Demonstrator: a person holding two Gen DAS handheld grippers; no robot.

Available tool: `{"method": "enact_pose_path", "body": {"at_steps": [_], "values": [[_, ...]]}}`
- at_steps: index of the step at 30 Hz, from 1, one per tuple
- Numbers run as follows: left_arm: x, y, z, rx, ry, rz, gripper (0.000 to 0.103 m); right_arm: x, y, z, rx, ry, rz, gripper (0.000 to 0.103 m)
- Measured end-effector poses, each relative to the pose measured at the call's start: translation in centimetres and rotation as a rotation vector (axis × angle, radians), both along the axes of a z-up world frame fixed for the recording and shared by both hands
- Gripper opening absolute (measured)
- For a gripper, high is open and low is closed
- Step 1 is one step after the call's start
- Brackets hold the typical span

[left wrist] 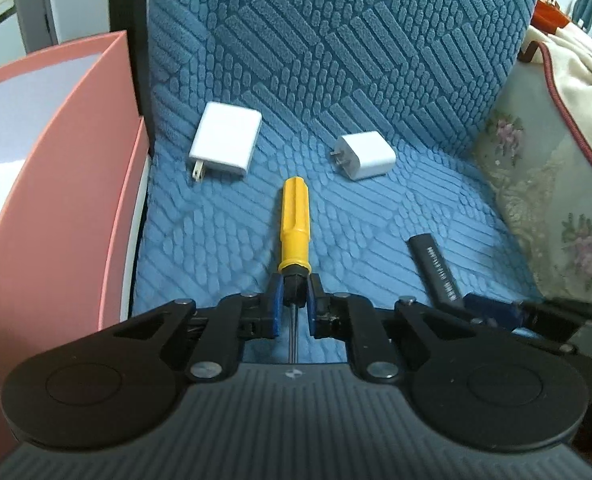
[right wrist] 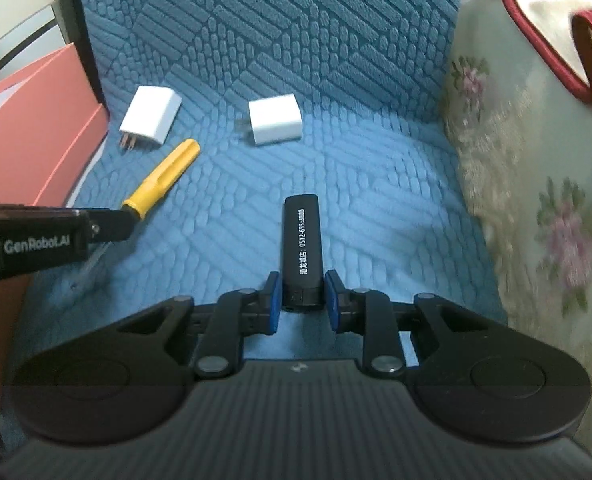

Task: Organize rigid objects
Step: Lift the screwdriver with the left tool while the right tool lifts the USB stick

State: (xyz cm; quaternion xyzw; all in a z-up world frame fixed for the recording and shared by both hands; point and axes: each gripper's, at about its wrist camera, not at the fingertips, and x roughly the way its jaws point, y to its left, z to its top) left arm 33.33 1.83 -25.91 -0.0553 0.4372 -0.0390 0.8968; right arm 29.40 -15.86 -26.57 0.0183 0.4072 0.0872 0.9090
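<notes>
A yellow-handled screwdriver (left wrist: 295, 224) lies on the blue textured seat (left wrist: 224, 240). My left gripper (left wrist: 295, 294) is shut on its black collar, with the metal shaft running back between the fingers. It also shows in the right wrist view (right wrist: 162, 180). A black lighter with white print (right wrist: 302, 240) lies on the seat, and my right gripper (right wrist: 302, 300) straddles its near end with small gaps on both sides. The lighter also shows in the left wrist view (left wrist: 436, 272). Two white chargers (left wrist: 226, 140) (left wrist: 364, 155) lie farther back.
A pink open box (left wrist: 60, 184) stands at the left of the seat. The blue backrest (left wrist: 336, 40) rises behind. A floral cushion (right wrist: 536, 200) and a cream cloth with red trim (right wrist: 536, 0) lie at the right.
</notes>
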Motion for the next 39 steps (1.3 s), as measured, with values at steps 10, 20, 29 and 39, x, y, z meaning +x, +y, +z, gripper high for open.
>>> {"method": "enact_pose_path", "body": {"at_steps": [10, 20, 29, 39], "values": [[-4.9, -0.4, 0.4, -0.047, 0.017, 0.034, 0.014, -4.7, 1.2, 0.0, -0.044, -0.018, 0.02, 0.026], [-9.2, -0.4, -0.4, -0.039, 0.055, 0.039, 0.014, -10.2, 0.4, -0.8, -0.025, -0.008, -0.05, 0.026], [-12.3, 0.3, -1.3, -0.055, 0.11, 0.056, 0.015, -13.4, 0.8, -1.1, -0.032, -0.029, -0.008, 0.027], [-11.3, 1.2, -0.9, -0.102, 0.107, 0.088, 0.037, -12.2, 0.9, -1.1, -0.038, -0.097, -0.016, 0.047]]}}
